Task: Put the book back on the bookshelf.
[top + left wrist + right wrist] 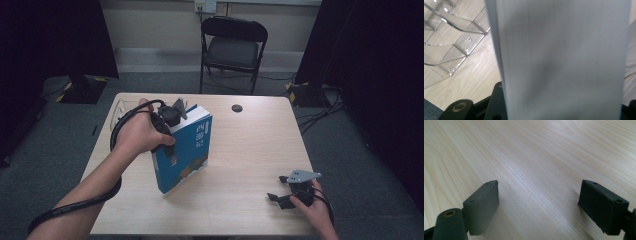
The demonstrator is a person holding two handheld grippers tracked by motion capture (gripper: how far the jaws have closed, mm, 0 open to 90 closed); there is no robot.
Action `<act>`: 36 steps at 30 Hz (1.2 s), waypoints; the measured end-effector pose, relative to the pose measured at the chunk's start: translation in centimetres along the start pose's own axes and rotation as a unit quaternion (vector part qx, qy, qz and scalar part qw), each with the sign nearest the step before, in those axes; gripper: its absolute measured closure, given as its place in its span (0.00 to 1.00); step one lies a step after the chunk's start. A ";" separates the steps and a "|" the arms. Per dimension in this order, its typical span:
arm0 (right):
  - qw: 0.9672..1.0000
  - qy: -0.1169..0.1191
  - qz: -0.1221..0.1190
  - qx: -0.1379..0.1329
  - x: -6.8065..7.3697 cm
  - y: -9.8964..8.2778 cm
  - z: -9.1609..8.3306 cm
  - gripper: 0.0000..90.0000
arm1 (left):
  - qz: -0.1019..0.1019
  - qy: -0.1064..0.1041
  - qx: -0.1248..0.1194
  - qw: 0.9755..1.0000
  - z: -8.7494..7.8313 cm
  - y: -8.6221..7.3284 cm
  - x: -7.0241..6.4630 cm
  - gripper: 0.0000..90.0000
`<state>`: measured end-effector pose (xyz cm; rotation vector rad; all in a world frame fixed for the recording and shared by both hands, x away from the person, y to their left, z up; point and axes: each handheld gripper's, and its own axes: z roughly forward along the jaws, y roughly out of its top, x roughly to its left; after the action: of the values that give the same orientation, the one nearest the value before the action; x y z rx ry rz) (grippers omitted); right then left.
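**Book held on edge at the table's left**

The pale wooden table [240,150] took up the middle of the high view, with a black folding chair [233,49] standing on the grey carpet beyond its far edge. On the left half of the table stood the largest thing upon it — a thick blue-covered book [187,150], up on its lower edge and tilted, its white page block turned toward the far side. A clear plastic rack [451,42] lay just beside it near the far-left corner, its curved dividers plain in the left gripper view.

The left gripper [169,131] came down on the book's upper edge, gripped in the person's left hand [137,134], with the cable looping back along the forearm. In the left gripper view the page block [564,60] rose between the two black jaws, which stood closed on it from either side, and the book was held.

The right gripper [281,189] rested low near the table's front-right corner, well apart from the book, in the right hand [312,207]. Its jaws stood wide apart with only bare wood between them — nothing held.

A small dark round disc [237,108] sat near the far edge of the table, apart from everything else.
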<state>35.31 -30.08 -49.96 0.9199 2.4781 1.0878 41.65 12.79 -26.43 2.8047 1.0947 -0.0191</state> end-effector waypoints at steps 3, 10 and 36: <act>1.000 0.000 0.000 0.000 0.0 0.0 0.0 0.17 | -0.002 0.006 0.003 1.000 0.4 -0.5 0.3 0.69; 1.000 0.000 0.000 0.000 0.0 0.0 0.0 0.17 | -0.015 0.005 -0.004 1.000 1.6 -2.0 1.4 0.69; 1.000 -0.003 -0.001 0.000 0.0 0.0 0.0 0.17 | -0.017 0.023 -0.019 0.999 2.6 -4.4 1.1 0.67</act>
<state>35.29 -30.07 -49.96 0.9202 2.4742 1.0832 39.55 16.40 -29.62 2.7668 1.1401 0.0627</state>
